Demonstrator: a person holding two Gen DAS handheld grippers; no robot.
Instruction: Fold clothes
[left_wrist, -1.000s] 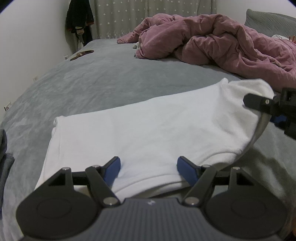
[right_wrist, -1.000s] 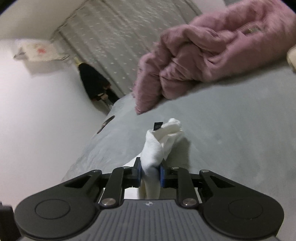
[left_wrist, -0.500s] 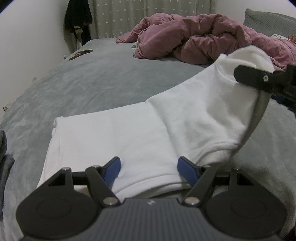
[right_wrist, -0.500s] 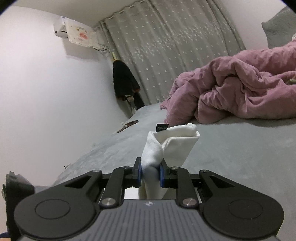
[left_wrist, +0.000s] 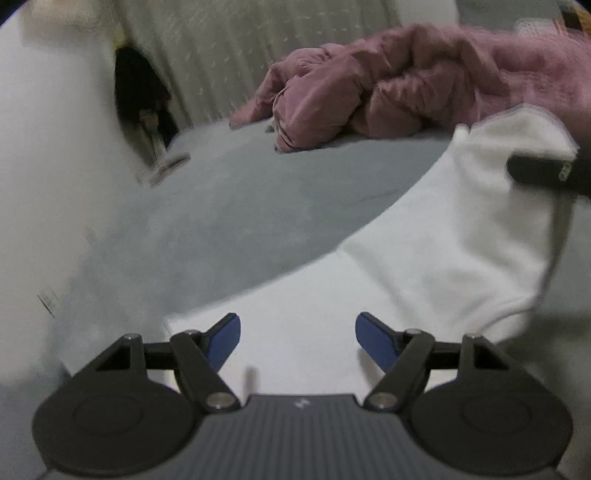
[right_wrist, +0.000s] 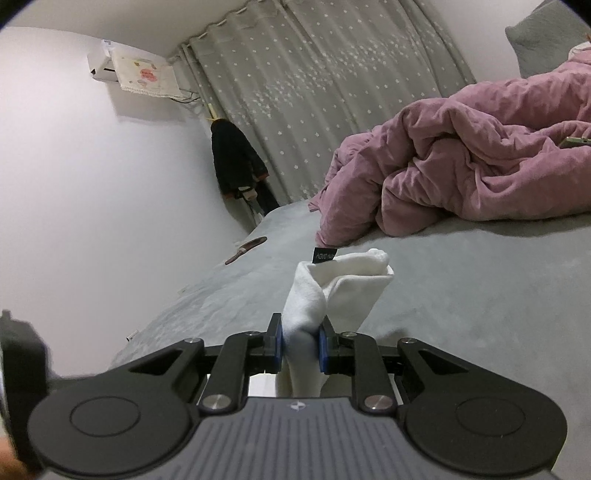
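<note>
A white garment (left_wrist: 424, 266) lies on the grey bed (left_wrist: 258, 206), its right end lifted off the cover. My left gripper (left_wrist: 297, 341) hovers open just above the garment's near part, with the blue pads apart and nothing pinched. In the right wrist view my right gripper (right_wrist: 301, 345) is shut on a bunched fold of the white garment (right_wrist: 343, 280), which stands up in front of the jaws with a small black label (right_wrist: 325, 255) at its top. The right gripper's black finger (left_wrist: 546, 173) shows at the right edge of the left wrist view, at the raised end.
A crumpled pink duvet (right_wrist: 480, 177) is piled at the far side of the bed. A dark garment (right_wrist: 236, 162) hangs by the dotted grey curtain (right_wrist: 332, 92). A small brown object (right_wrist: 245, 250) lies near the bed's far left edge. White wall on the left.
The right gripper has lifted the garment's right end up off the bed. Both wrist views have rolled, and the left view now sits closer over the garment's left part, blurred.
</note>
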